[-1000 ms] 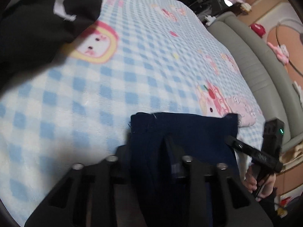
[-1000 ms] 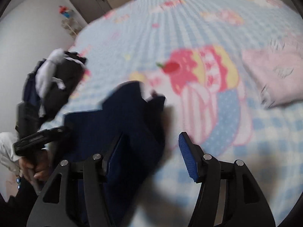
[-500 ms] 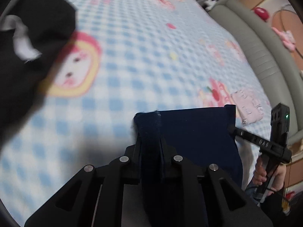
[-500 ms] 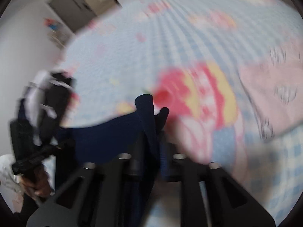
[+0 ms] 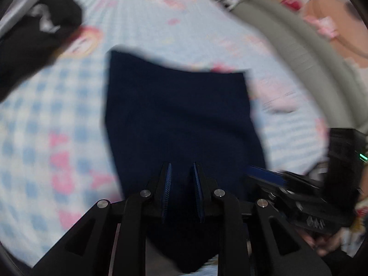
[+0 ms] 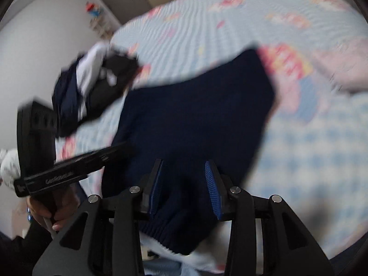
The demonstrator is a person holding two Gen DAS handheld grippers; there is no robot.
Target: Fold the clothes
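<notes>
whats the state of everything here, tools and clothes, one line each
left tool: open, nothing between its fingers, over the near end of the garment
right tool: open, gripping nothing
navy garment: lying spread on the bed, released
dark clothes pile: heaped, unfolded, beside the navy garment
pink garment: lying on the bed at the far right, blurred
checked bedspread: covering the bed

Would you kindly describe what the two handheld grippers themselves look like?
Both the left gripper and the right gripper are matte black angular linkages with silver rivets and ribbed blue finger pads. White lettering, too blurred to read, marks the left one's side; a green light glows on the right one.
</notes>
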